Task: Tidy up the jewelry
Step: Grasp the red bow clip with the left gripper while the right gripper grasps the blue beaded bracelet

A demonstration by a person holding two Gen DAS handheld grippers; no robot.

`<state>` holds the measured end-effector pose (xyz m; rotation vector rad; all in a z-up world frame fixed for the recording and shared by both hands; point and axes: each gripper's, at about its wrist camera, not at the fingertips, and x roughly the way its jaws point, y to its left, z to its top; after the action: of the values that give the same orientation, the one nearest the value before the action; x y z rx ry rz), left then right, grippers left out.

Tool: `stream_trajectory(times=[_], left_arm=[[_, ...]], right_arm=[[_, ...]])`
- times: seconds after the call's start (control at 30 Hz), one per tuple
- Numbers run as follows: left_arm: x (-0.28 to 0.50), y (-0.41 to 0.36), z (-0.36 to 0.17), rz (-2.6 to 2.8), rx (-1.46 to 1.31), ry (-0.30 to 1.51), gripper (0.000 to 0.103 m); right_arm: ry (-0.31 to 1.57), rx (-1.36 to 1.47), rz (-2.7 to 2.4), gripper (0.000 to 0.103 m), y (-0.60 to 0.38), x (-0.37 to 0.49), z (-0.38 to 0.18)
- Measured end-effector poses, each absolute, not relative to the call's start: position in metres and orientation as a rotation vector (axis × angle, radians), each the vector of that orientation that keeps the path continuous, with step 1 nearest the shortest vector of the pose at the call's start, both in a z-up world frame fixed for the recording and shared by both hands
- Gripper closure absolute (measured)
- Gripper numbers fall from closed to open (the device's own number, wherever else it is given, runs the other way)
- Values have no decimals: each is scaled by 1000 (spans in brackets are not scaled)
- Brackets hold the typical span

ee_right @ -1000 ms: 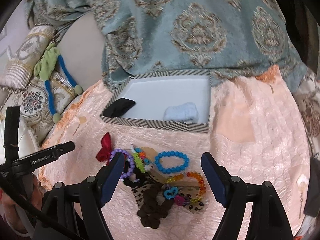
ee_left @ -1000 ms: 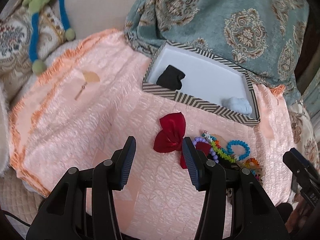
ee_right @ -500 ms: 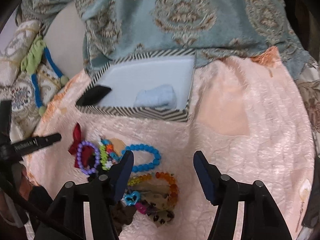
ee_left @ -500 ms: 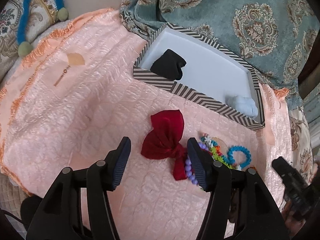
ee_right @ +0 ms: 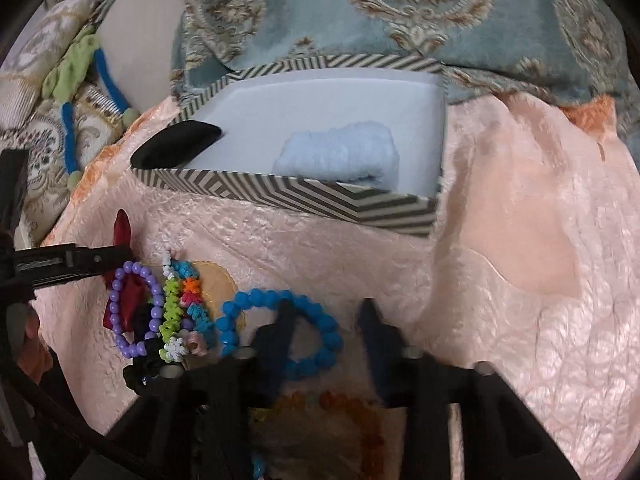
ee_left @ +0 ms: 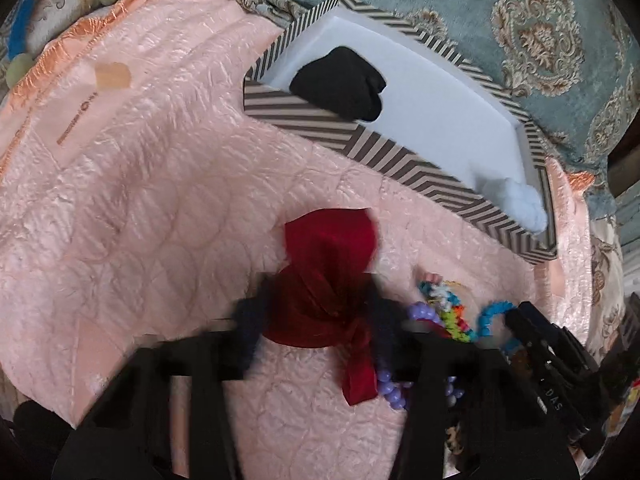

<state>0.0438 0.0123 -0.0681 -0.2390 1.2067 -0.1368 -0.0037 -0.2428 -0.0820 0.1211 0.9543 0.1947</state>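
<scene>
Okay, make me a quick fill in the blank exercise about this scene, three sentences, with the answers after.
1. The left gripper straddles a bow coloured ____.
2. One finger of the right gripper sits inside the loop of the ____ bead bracelet.
3. The striped box holds a black item and a fluffy light ____ one.

Answers: red; blue; blue

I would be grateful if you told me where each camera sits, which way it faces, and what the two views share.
Left wrist: on the left gripper, looking steeply down at the red bow between its jaws; the right gripper shows at the right edge.
Right wrist: on the right gripper, looking down at the blue bead bracelet, one jaw inside its ring; the left gripper shows at the left edge.
Shared: the striped box, bow, bracelets, pink quilt.
</scene>
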Motion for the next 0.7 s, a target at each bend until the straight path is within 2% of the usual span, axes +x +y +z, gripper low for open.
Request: stream_trajectory(times=[0.03,0.1,0.17,0.7], left_arm=[[44,12,-68,-142,-240,1204,79],[42,13,-64,-147,-237,1187,90],[40,15,-55,-146,-228,1165,94],[22,28,36,-156,-195,946,95]], right_arm=[[953,126,207,91,-242,-3,-82],[940,121,206,95,-241,-4,-78],[915,135,219,95,-241,-7,-70],[746,131,270,95,-234,-34,20]])
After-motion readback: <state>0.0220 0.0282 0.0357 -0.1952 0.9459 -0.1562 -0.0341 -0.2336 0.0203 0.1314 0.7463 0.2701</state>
